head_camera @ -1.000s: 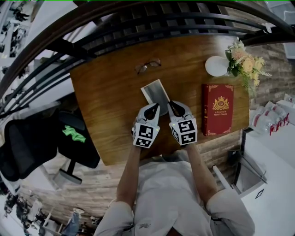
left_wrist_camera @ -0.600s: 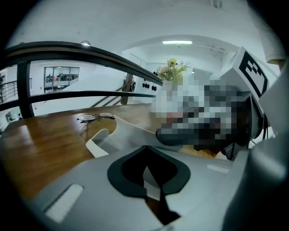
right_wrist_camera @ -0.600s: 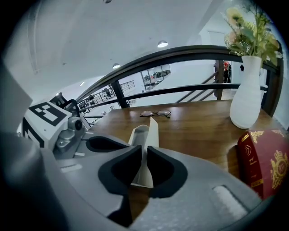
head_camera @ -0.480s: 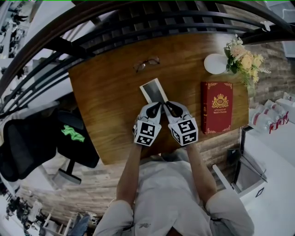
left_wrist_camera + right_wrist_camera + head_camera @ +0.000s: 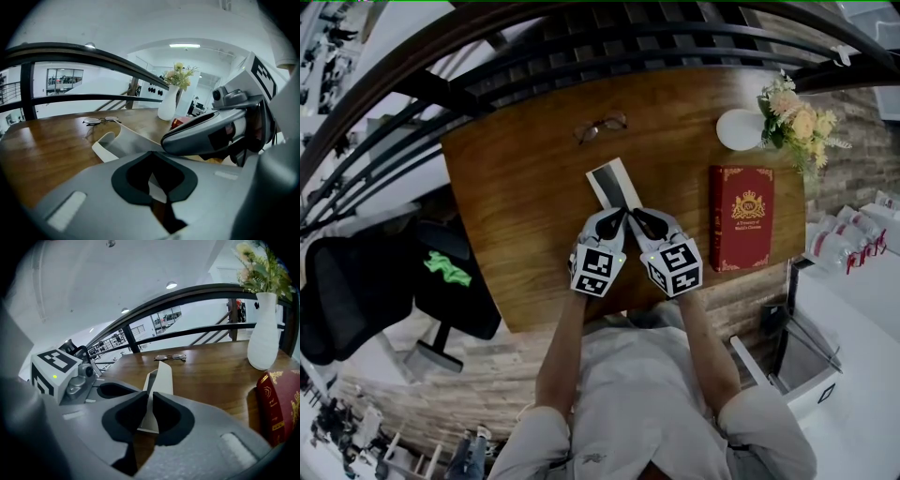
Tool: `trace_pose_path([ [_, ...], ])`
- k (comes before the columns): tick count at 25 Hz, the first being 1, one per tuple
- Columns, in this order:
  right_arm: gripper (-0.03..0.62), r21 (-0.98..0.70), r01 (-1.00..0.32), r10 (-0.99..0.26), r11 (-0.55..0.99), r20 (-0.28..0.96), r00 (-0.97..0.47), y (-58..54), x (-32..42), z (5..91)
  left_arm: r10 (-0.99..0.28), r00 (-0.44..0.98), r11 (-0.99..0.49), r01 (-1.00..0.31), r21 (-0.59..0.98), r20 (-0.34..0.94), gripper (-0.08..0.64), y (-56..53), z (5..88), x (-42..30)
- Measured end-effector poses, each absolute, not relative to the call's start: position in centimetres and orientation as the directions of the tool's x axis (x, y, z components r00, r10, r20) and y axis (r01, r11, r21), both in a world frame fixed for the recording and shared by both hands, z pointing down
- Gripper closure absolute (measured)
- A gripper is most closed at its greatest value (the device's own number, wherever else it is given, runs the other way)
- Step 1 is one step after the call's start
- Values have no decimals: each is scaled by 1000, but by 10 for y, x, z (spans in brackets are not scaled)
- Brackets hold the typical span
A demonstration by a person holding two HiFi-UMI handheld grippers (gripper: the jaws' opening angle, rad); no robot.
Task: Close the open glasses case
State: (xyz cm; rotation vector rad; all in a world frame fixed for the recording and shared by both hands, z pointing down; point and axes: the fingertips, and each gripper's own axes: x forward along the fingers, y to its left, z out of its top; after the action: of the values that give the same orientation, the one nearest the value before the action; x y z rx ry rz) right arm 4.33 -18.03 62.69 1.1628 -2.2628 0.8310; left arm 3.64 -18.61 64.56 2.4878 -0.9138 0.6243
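Tipped up more than before, the glasses case (image 5: 612, 183) is pinched by the right gripper (image 5: 639, 219), with the left gripper (image 5: 616, 219) narrow beside it, and its long side points to the far edge of the table (image 5: 516, 187).

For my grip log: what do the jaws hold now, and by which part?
The glasses case, at its near end. The right gripper pinches the edge of the lid; the left gripper seems to grip the base.

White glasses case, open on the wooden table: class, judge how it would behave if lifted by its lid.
The white glasses case looks light, so it may slide on the glossy wooden table. Its thin lid, pinched in the right gripper, seems a stiff sheet likely to swing on its fold.
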Motion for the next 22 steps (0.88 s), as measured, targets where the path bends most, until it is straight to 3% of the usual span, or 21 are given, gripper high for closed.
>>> trace_pose_path([
  [22, 554, -391, -796, -500, 463, 626, -599, -173, 21, 641, -499, 660, -668, -706, 236, 561, 540, -173, 661, 18],
])
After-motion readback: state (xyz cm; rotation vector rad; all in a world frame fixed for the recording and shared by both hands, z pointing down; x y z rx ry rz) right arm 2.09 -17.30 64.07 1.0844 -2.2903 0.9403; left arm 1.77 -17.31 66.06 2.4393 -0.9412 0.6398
